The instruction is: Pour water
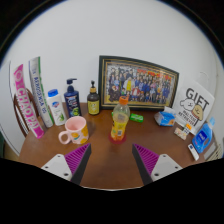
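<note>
A clear bottle (pixel 120 122) with an orange cap and a yellow label stands upright on the brown wooden table (pixel 110 162), beyond my fingers and about midway between them. To its left stands a pink mug (pixel 75 130) with a cartoon face, its handle turned left. My gripper (pixel 112 160) is open, with only bare table between its purple pads (pixel 78 157). Both fingers are well short of the bottle and the mug.
Along the back stand a framed group photo (pixel 138 83), a dark pump bottle (pixel 72 98), a brown bottle (pixel 93 100), a white tub (pixel 56 106) and tall tubes (pixel 27 97). At the right are a "GIFT" box (pixel 192 104) and blue packets (pixel 203 137).
</note>
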The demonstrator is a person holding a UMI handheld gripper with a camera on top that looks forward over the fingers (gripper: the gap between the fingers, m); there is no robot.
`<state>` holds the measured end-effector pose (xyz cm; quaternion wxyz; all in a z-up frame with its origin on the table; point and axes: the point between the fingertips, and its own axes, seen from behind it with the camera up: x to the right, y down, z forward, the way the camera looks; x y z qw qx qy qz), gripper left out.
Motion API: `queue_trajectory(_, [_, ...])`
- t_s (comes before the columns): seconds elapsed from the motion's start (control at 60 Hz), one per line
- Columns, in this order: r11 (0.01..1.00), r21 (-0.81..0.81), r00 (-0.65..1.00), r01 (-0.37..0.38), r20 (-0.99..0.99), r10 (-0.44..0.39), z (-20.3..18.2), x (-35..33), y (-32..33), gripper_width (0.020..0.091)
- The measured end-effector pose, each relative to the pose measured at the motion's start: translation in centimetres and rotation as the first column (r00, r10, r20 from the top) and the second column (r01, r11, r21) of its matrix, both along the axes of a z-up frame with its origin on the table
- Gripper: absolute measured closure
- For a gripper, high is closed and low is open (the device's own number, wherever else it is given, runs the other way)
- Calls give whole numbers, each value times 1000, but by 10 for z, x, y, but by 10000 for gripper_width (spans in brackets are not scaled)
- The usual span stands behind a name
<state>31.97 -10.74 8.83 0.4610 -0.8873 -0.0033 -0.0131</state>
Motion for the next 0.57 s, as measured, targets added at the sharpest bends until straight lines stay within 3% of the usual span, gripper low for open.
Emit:
queue_trajectory(0.25, [999,-23,999,47,-4,-47,36,-23,-77,257])
queue_trajectory(0.567, [997,-5,997,83,-8,-83,49,-25,-91,259])
